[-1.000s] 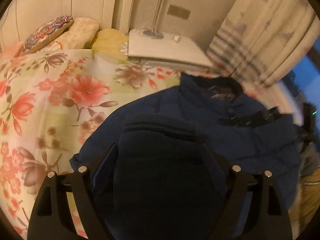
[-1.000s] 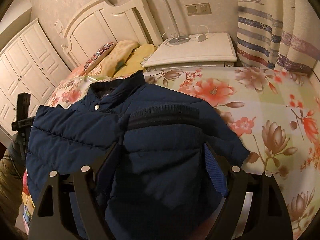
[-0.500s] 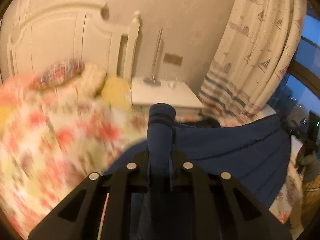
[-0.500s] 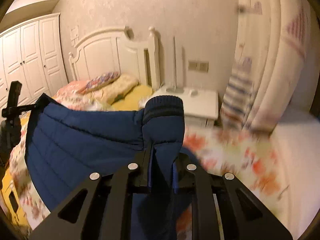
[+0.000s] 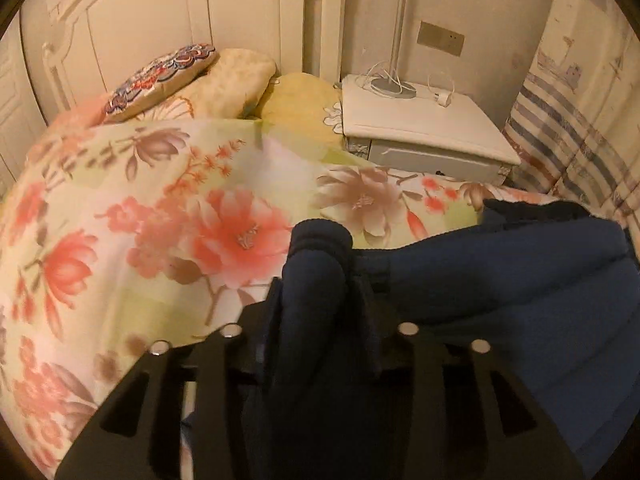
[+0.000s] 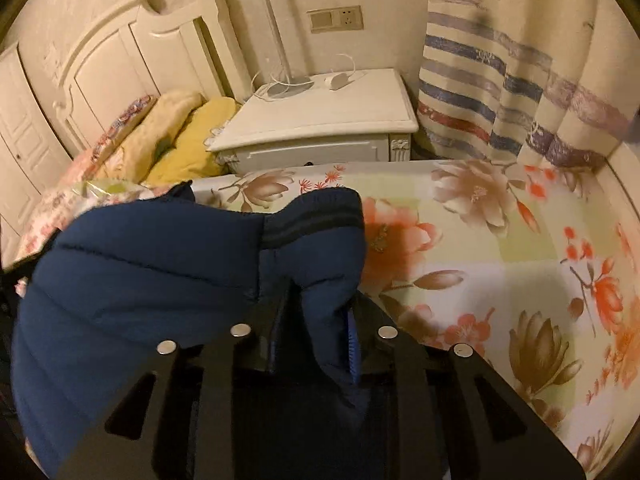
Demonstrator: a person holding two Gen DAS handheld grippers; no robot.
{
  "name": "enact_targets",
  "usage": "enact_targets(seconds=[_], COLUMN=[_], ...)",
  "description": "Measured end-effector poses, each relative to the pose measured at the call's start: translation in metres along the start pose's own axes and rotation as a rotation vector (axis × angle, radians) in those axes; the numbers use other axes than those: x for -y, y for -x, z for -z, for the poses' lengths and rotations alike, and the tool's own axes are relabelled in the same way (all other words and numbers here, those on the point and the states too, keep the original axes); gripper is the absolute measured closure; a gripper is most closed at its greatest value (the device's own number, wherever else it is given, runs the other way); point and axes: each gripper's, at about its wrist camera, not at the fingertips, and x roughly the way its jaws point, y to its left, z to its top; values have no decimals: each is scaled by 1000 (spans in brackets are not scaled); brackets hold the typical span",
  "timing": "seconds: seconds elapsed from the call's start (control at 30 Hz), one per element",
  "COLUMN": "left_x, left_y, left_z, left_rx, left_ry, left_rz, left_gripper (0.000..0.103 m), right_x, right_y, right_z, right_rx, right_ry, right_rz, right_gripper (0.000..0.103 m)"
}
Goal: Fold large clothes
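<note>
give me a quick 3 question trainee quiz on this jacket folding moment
1. True or false: the right gripper is shut on a cuff of the jacket.
2. What stands on the nightstand? A) a lamp B) a stack of books C) a mug
3. Fill in: the left gripper holds the jacket's other ____.

Key:
1. True; the jaws pinch the sleeve just behind its ribbed cuff.
2. A; the lamp stands there with a white cable beside it.
3. Cuff; these jaws have just been opening a little, with the sleeve between them.
</note>
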Motion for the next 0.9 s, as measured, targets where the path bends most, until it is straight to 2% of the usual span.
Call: enact_targets(seconds=[0.03,0.07,0.1,0.17,0.2,0.23,0.27,0.33,0.37,0.43,0.47,0.5,0.57,0.67,0.77,0.8,0.9], left_x=[-2,-5,-8,-6,-2,5,20,52,75,104,117,125,122,92,31,10,-57], left_y=[4,18,33,63,71,76,77,74,66,39,18,6,5,30,81,96,127], left_z=[-1,-4,-6,-12,-16,-20,-24,-27,-25,-16,-10,-7,-5,-3,17,29,85], left_rx=[14,61,123,238,259,259,239,218,200,138,94,53,37,85,160,166,117], left_ry=[5,19,35,55,52,40,5,-84,-149,-229,-287,-316,-301,-229,-127,-101,-12], left_rz=[-5,-4,-17,-41,-24,-1,15,6,-5,-40,-91,-105,-101,-85,-28,-11,92], left_gripper=[50,38,31,18,16,15,15,13,8,7,6,6,6,9,8,8,6], right_x=[2,4,4,-10,-22,-34,-49,-91,-114,-137,-145,-148,-139,-121,-86,-64,-10], right_y=[4,14,21,46,55,60,63,63,53,29,1,-20,-31,-10,44,69,119], right_z=[-2,-5,-6,-14,-16,-20,-22,-22,-21,-16,-8,-1,-5,-6,12,26,75], right_rx=[-9,-8,7,81,106,124,136,160,140,83,12,-55,-87,-73,9,30,38], right_ry=[-6,-13,-13,30,58,96,139,261,332,384,413,429,373,315,298,271,167], right_rz=[10,27,42,92,97,91,81,58,54,21,34,39,7,15,19,9,-63], right_gripper=[78,77,74,56,40,15,6,6,6,9,11,10,10,12,12,10,9])
